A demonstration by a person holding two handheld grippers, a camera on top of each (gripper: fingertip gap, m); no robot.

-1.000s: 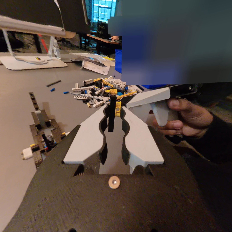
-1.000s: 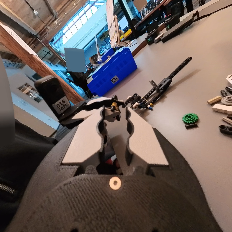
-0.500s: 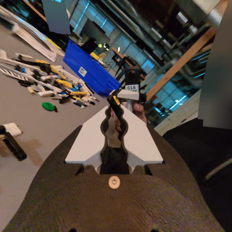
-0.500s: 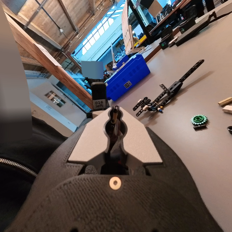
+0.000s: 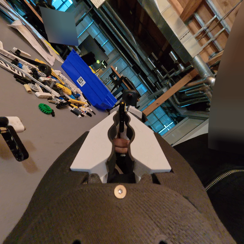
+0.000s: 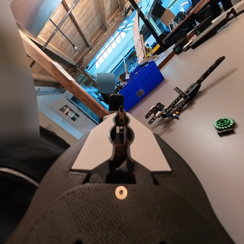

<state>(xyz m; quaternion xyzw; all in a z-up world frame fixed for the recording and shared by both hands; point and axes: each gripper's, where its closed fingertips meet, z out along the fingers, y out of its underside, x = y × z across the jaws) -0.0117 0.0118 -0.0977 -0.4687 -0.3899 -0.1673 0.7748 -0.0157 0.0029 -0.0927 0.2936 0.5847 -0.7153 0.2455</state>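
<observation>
I see the grey table [image 5: 39,138], then a blue bin [image 5: 87,84] beside a brick pile [image 5: 52,85]. A black frame [image 6: 184,100] and green gear [image 6: 224,123] lie apart. My left gripper [image 5: 121,112] clamps a black beam [image 5: 121,118]; my right gripper [image 6: 121,114] clamps its tan pin [image 6: 121,113], both raised, tip to tip.

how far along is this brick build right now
Done: a partial black frame lies assembled on the table. In hand: the left tool is shut on a black beam with a yellow piece on it, and the right tool grips the same small assembly head-on. Left: a big pile of loose parts and a green gear sit unused.
</observation>
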